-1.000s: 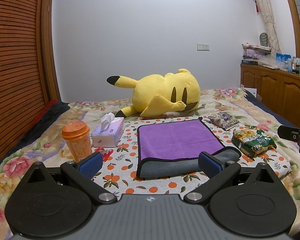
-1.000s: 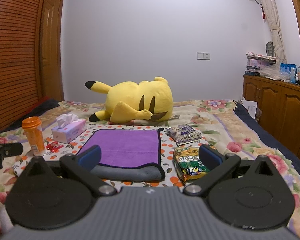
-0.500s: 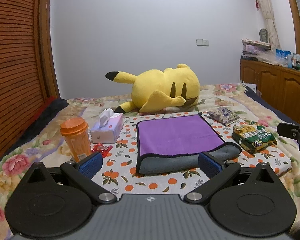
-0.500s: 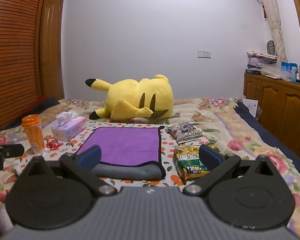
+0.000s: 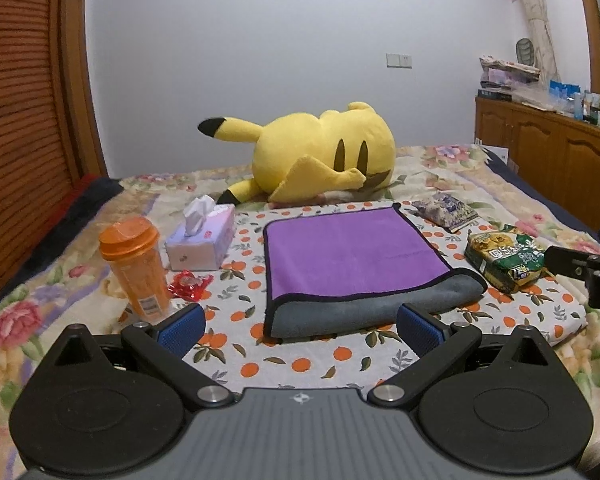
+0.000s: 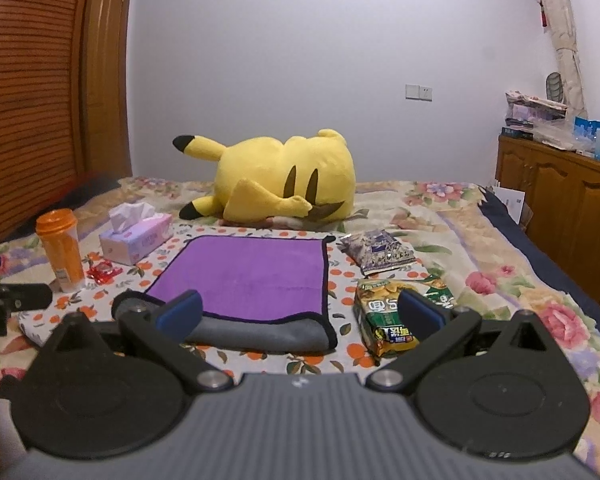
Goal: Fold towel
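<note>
A purple towel (image 5: 352, 254) with a grey underside and black trim lies folded on the orange-print cloth (image 5: 300, 360) on the bed. Its grey fold runs along the near edge (image 5: 376, 312). It also shows in the right wrist view (image 6: 252, 276). My left gripper (image 5: 300, 326) is open and empty, held just short of the towel's near edge. My right gripper (image 6: 300, 314) is open and empty, near the towel's near right corner. Each gripper shows at the edge of the other's view, the right one (image 5: 584, 268) and the left one (image 6: 8, 300).
An orange bottle (image 5: 136, 266), a tissue box (image 5: 202, 240) and a red wrapper (image 5: 188, 284) lie left of the towel. A green snack bag (image 5: 508, 260) and a purple packet (image 5: 446, 208) lie right of it. A yellow plush (image 5: 320, 156) lies behind. Wooden cabinets (image 5: 560, 160) stand far right.
Both grippers have drifted slightly and tilted a little; the view sits a bit lower and closer to the bed. The towel has not moved. Both stay open.
</note>
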`<state>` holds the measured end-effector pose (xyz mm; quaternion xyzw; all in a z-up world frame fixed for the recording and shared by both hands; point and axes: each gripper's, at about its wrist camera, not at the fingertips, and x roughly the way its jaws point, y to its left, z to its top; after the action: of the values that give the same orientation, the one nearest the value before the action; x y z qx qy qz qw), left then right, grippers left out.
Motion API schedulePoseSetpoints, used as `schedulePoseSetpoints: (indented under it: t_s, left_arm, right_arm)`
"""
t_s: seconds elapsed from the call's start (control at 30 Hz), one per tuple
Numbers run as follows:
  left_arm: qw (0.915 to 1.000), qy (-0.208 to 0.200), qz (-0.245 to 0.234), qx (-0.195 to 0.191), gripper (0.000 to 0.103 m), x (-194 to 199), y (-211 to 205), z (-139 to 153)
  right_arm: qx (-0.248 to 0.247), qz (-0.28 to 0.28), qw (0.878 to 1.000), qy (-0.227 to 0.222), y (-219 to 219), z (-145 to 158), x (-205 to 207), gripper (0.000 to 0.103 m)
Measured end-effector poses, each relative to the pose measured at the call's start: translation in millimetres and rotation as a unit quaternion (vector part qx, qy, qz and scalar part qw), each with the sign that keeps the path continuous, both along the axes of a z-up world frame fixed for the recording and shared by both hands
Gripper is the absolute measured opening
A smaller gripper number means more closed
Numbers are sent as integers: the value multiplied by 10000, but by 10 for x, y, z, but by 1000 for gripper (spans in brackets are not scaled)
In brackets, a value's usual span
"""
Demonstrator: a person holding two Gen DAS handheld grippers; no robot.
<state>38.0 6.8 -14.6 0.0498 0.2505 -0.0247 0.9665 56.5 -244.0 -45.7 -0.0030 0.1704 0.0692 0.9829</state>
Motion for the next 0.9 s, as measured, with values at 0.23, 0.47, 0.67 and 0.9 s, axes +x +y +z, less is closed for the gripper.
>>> schedulePoseSetpoints:
  t_s: [0.23,0.47,0.67,0.9]
  left_arm:
    - [9999,69,-107,-117,103,203,64,24]
    - [9994,264,-228,-66,98,448,101,-48]
    - [9988,413,-256,34,91,701,141,-140]
    - [9979,632,-114,-52,87,1006,296,-256]
  right_arm:
    - [3,48,9998,167,-11,-37,192,103]
    - [-61,185,9993,323,34,-85,403,102]
    - [-99,392,9977,537,95,-129,607,92]
    - [-175,475,9958,762,134,-223,828,89]
